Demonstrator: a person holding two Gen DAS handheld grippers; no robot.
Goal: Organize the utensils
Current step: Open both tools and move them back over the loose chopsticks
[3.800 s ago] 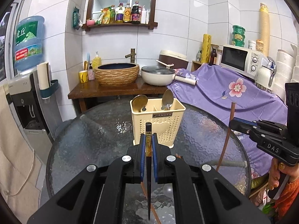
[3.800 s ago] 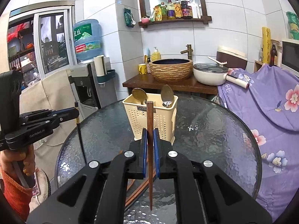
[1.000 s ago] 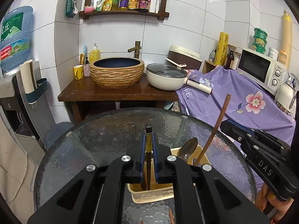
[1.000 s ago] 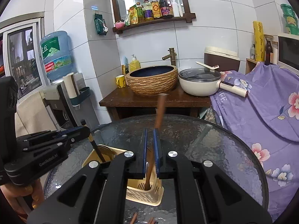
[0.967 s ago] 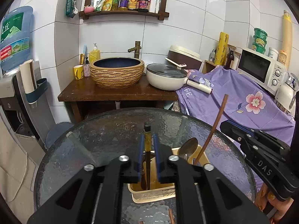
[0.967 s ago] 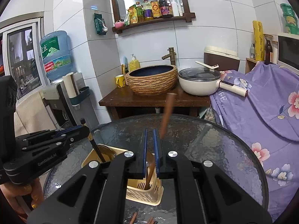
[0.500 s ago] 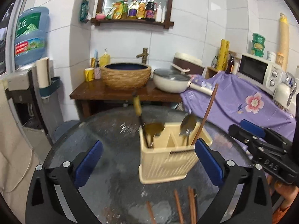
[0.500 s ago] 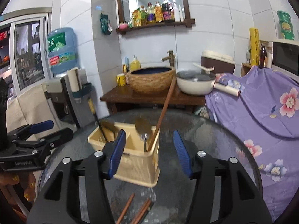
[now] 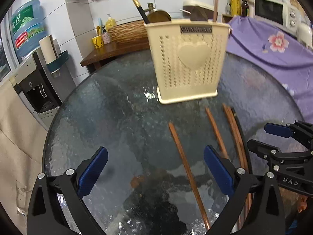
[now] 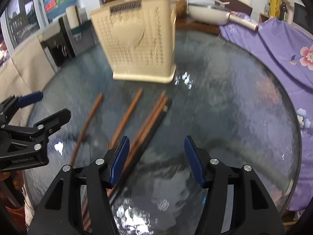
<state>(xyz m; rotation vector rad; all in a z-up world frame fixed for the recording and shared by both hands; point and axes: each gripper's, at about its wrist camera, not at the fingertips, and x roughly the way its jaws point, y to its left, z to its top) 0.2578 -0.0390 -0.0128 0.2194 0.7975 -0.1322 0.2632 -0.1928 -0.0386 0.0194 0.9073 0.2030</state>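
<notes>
Since the earlier frames both grippers have let go of the chopsticks they carried, and those two now stand in the cream perforated plastic utensil basket point(image 9: 187, 58) while the grippers have dropped low over the near part of the round textured-glass tabletop point(image 9: 109, 105). The left gripper point(image 9: 155, 170) is spread wide with nothing between its blue pads point(image 9: 92, 170). The right gripper point(image 10: 156, 159) is likewise parted and empty.

The basket stands upright toward the far side of the tabletop, its heart-embossed face turned to the cameras. Four things rise above its rim: a dark chopstick with a gold band point(image 9: 137, 4) leaning left at the left end, a brown wooden chopstick point(image 9: 215, 2) standing nearly straight at the right end, and between them two spoon bowls, one brassy point(image 9: 159, 16) and one darker point(image 9: 198, 15).

Loose chopsticks lie on the glass in front of the basket, running toward the near edge. Two brown wooden ones lie singly: one point(image 9: 187, 172) and another point(image 9: 216, 133) to its right. Further right is a tight bundle point(image 9: 235, 137) of brown sticks with one black stick alongside; motion blur keeps the exact number in it from being told.
</notes>
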